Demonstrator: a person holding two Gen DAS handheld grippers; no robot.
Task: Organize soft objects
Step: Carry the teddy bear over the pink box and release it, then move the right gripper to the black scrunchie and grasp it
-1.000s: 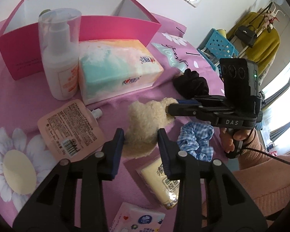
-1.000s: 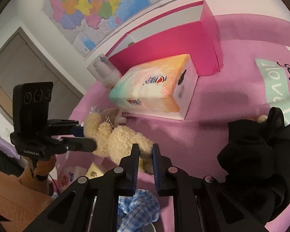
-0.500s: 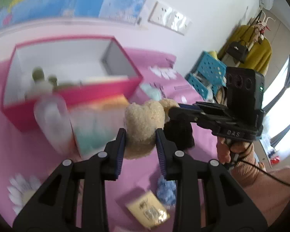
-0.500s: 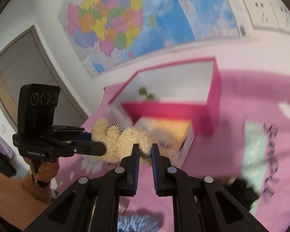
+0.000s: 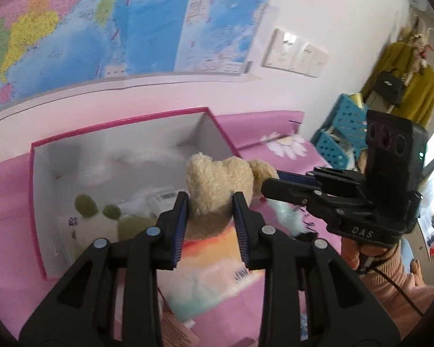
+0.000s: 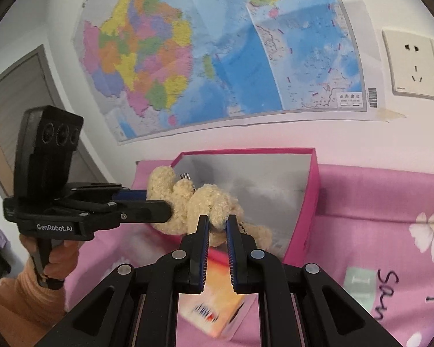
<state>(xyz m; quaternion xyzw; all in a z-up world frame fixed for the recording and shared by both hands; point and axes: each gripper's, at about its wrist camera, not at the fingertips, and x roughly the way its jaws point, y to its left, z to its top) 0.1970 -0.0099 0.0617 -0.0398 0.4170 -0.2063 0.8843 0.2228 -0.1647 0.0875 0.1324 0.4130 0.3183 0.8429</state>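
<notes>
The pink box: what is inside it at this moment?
The pink box holds a white plush with green ears and a white packet with a barcode. The held teddy covers the right part of the floor, so that part cannot be seen.

pink flowered bedspread [image 6: 376, 202] carries a pink box [image 6: 309, 202] and tissue pack [image 6: 217, 309].

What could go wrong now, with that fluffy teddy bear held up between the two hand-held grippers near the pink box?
1. The right hand-held gripper pinches only a small tuft of the teddy bear; it might slip free.
2. Pulling apart could strain its seams.
3. The pink box already holds a green-eared plush, so the bear may land on it.
</notes>
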